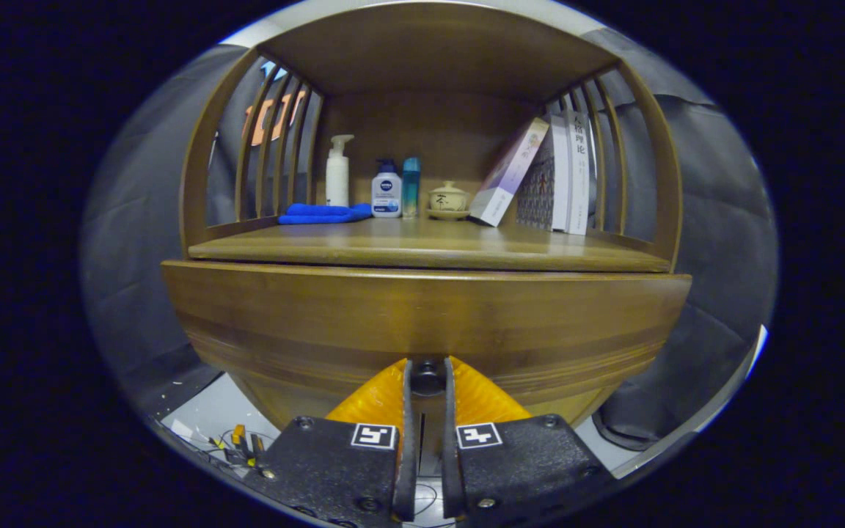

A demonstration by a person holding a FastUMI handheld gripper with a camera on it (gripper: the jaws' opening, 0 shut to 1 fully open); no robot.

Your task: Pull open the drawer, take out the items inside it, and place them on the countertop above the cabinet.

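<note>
The gripper [427, 378] is clenched on the dark drawer knob [428, 376], one orange finger [375, 400] pressing each side, at the drawer front [422, 323] just below the countertop [422, 246], so the pull runs straight back toward the camera.

tongs [427, 375] around drawer knob [428, 377]; countertop [422, 246] above; bottles [386, 189] left, books [558, 176] right

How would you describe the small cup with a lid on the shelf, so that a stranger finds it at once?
On the wooden cabinet's countertop, look between the teal bottle and the leaning book. The lidded cup there is the only cream, squat piece, on its own saucer. The gripper holds the drawer knob below.
</note>
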